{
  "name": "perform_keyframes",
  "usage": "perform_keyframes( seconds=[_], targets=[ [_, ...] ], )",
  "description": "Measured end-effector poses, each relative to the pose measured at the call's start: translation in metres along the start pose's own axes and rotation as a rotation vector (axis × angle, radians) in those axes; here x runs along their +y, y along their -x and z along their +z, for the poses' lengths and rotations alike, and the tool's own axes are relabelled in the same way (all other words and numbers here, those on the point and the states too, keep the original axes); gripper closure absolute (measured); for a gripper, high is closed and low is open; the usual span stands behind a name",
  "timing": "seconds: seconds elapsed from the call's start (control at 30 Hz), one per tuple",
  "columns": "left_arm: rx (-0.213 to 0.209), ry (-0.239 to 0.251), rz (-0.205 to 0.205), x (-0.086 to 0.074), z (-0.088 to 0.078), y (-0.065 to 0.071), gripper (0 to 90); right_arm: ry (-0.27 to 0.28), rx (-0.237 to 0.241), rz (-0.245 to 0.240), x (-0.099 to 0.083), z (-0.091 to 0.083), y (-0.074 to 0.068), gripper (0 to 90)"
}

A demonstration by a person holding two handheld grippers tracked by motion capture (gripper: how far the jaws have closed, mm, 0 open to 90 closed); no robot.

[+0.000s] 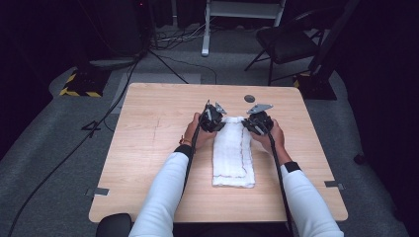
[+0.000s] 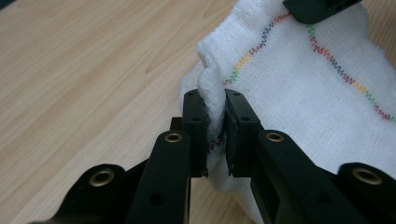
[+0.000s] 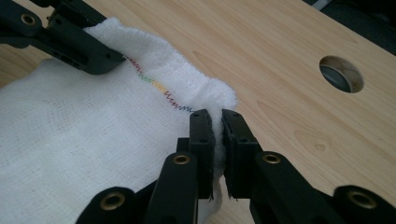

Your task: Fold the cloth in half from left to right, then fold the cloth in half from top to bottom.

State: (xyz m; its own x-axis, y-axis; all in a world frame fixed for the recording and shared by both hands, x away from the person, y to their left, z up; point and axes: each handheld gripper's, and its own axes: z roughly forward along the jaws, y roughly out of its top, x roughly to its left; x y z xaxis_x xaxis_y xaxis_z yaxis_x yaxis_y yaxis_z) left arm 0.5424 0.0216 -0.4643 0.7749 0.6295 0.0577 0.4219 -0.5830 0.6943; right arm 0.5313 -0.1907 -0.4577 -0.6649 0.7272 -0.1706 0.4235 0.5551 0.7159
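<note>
Cloth like this white towel [image 1: 233, 153] is light and floppy, so you should hold it by its corners. It lies folded lengthwise mid-table [image 1: 148, 148]. Your left gripper [image 2: 215, 126] is clamped on its far left corner, your right gripper [image 3: 217, 140] on the far right corner, both pinching bunched fabric.

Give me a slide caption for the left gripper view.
Left tool pinching a corner of the white towel with rainbow stitching on a wooden table.

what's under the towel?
The wooden table, bare around the towel. Both far corners are pinched up off it by the fingers. Anything beneath the folded layers is covered.
</note>
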Motion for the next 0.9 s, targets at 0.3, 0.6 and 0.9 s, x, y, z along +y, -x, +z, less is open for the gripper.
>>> perform_keyframes(
  seconds=[0.3, 0.6, 0.9],
  targets=[
    [0.015, 0.030, 0.017, 0.010, -0.012, -0.007, 80.2, 0.047, -0.020, -0.009, 0.014, -0.011, 0.002, 83.8],
    [0.014, 0.073, 0.013, 0.011, -0.023, -0.004, 79.9, 0.076, -0.025, -0.025, 0.019, -0.021, 0.001, 83.8],
    [-0.006, 0.110, 0.048, 0.009, -0.044, 0.007, 79.2, 0.116, -0.001, -0.051, 0.019, -0.041, -0.006, 83.8]
  ],
)
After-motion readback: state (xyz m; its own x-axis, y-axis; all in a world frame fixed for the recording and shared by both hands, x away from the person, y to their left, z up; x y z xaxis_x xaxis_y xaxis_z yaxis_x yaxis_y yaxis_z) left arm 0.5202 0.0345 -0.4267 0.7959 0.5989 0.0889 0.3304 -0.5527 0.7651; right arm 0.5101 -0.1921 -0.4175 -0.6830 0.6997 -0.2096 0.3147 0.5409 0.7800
